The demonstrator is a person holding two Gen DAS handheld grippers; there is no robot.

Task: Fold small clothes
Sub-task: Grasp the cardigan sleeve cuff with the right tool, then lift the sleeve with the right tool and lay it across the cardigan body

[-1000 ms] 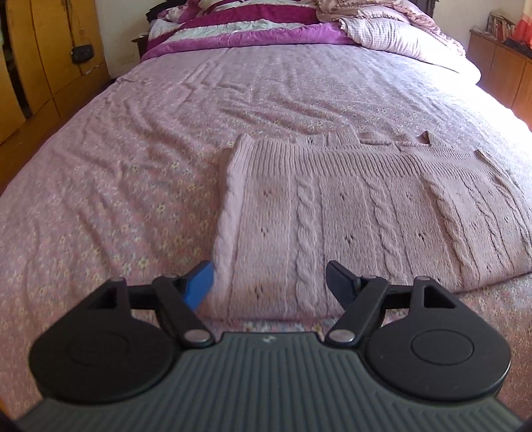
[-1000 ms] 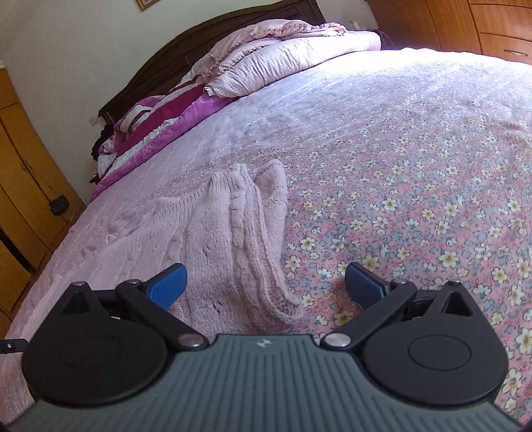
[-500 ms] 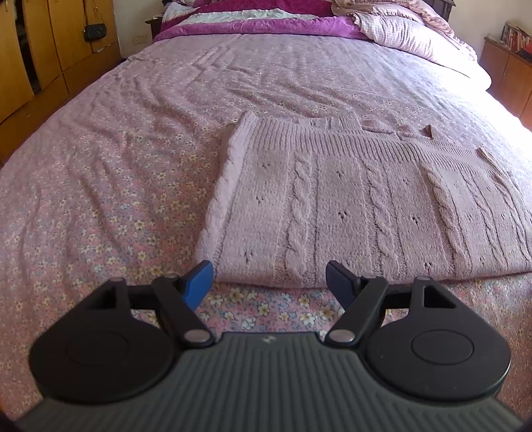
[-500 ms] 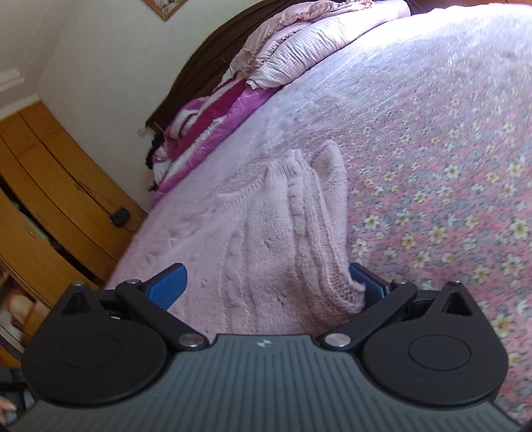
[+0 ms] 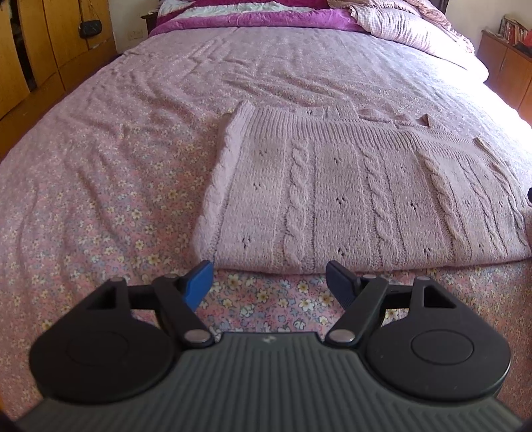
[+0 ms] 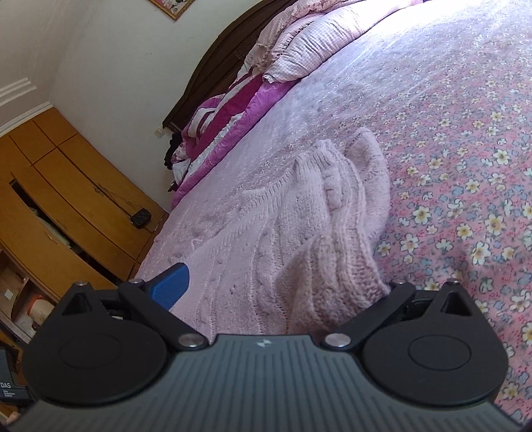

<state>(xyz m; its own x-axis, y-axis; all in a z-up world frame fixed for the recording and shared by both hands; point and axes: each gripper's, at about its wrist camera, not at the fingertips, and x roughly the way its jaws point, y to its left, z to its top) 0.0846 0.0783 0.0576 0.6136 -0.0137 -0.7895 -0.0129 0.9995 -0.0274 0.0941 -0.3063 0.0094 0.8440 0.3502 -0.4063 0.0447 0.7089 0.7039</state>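
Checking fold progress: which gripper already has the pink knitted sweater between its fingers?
The right gripper: the pink knitted sweater's bunched edge lies between its open fingers. The left gripper is short of the sweater, with only the floral bedsheet between its fingers.

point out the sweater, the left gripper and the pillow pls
sweater [image 5: 359, 196]: left wrist view, on the cable-knit middle panel.
left gripper [image 5: 269, 282]: left wrist view, midway between its fingertips.
pillow [image 5: 415, 30]: left wrist view, on the checked cover.
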